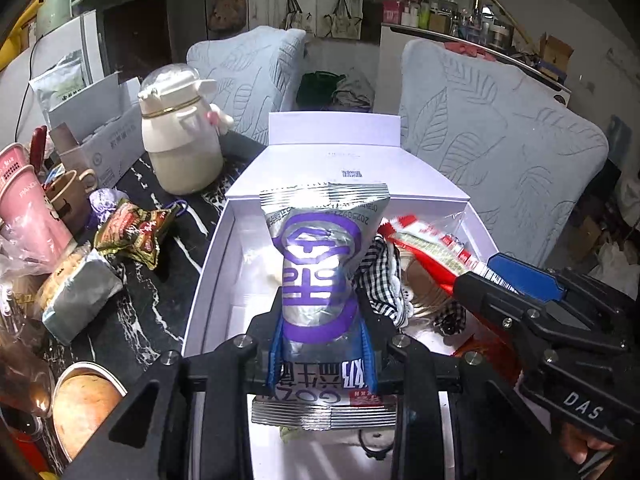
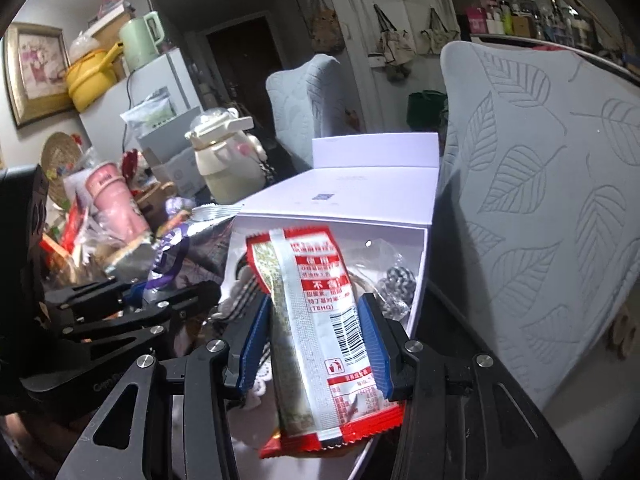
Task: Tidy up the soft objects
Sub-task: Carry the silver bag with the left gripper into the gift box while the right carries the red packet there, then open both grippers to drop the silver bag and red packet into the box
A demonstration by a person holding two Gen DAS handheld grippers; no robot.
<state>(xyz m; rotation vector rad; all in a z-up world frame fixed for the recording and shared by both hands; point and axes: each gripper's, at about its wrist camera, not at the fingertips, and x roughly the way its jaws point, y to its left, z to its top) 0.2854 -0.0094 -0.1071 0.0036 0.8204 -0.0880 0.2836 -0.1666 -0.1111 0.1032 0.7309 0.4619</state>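
Note:
My left gripper (image 1: 322,322) is shut on a silver snack packet with purple print (image 1: 320,248), held upright over the open white box (image 1: 208,272). My right gripper (image 2: 316,320) is shut on a red and white snack packet (image 2: 316,312), its blue pads pressing both long edges, above the right part of the white box (image 2: 416,276). That right gripper (image 1: 476,276) and its red packet (image 1: 424,248) also show at the right of the left wrist view. A black-and-white checked cloth (image 1: 380,276) lies inside the box under both packets.
A cream bottle (image 1: 180,140) stands left of the box on the dark marbled table (image 1: 144,316). Loose snack packs (image 1: 128,232), pink cups (image 1: 28,208) and a bowl (image 1: 84,400) crowd the left side. Chairs with pale leaf-patterned covers (image 2: 540,200) stand behind and right of the box.

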